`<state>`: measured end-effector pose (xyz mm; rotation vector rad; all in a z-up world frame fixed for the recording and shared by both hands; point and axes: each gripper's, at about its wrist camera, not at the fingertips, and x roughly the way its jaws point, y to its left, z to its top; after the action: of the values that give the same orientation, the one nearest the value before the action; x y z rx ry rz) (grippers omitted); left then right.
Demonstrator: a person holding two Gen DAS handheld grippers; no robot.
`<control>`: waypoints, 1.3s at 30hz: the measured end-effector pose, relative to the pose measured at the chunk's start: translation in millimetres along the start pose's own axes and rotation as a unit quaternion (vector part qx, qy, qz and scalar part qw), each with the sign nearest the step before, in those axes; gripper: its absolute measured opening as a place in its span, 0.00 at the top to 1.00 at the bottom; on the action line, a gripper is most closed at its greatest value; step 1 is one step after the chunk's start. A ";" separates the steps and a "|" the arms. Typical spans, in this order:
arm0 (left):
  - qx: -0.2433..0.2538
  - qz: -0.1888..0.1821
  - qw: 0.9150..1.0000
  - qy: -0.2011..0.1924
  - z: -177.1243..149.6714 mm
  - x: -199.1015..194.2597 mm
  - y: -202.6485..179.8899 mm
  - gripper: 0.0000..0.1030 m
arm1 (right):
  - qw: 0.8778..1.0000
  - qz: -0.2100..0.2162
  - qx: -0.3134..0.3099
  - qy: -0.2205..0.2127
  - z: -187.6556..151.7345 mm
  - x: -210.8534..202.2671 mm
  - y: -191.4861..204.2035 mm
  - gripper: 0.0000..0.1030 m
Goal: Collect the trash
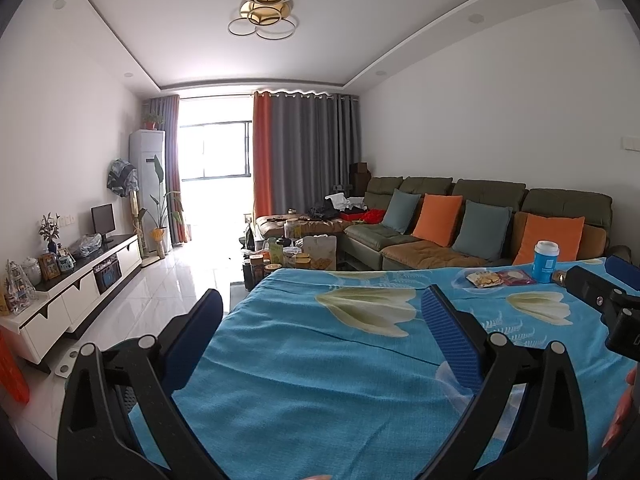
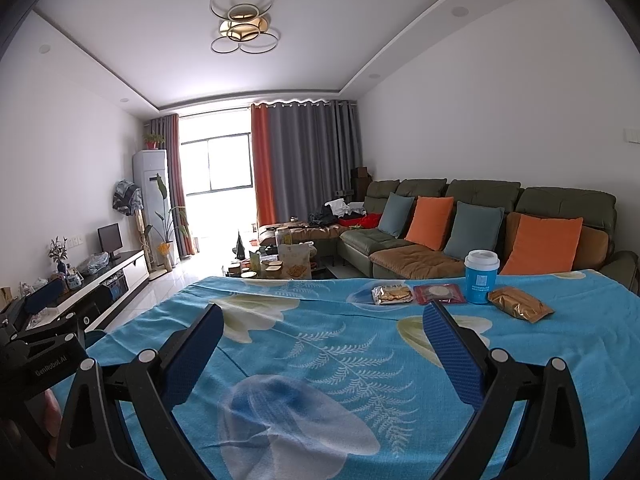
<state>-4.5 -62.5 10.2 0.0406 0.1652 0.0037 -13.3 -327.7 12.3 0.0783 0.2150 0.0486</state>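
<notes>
Indoors, a blue floral cloth (image 2: pixel 320 344) covers the bench before a green sofa (image 2: pixel 500 208); both hand-held grippers, left (image 1: pixel 320 300) and right (image 2: pixel 320 312), gape wide, one marked "GenRobot.AI".

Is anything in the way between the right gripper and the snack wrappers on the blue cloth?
Nothing visible is. Only bare blue cloth lies between the open right gripper and the cracker packet, red packet, blue cup and gold packet.
</notes>
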 end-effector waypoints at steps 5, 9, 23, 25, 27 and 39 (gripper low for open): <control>0.000 0.000 1.000 0.001 -1.3 0.7 0.1 0.05 | 1.000 -0.001 0.000 -0.001 -0.5 -0.5 -0.9 0.07; 0.002 0.000 1.000 0.003 -3.1 1.4 -0.1 0.05 | 1.000 -0.001 0.001 0.000 -2.1 -1.3 -1.7 0.06; 0.001 0.000 1.000 0.006 -5.5 1.6 0.4 0.05 | 1.000 -0.002 0.002 0.002 -2.9 -1.1 -1.7 0.07; 0.001 -0.001 1.000 0.007 -7.1 0.6 1.0 0.05 | 1.000 -0.002 0.002 0.002 -3.1 -1.7 -1.7 0.06; 0.001 -0.002 1.000 0.008 -7.7 0.0 1.5 0.05 | 1.000 -0.002 0.002 0.002 -2.8 -0.8 -1.9 0.07; 0.015 -0.022 0.999 0.045 -7.3 9.2 1.9 0.05 | 1.000 -0.002 0.001 0.012 -1.9 2.0 -4.9 0.06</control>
<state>3.4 -60.2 1.5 0.0661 0.2567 -0.0406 -11.5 -332.3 9.6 0.0784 0.2384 0.0460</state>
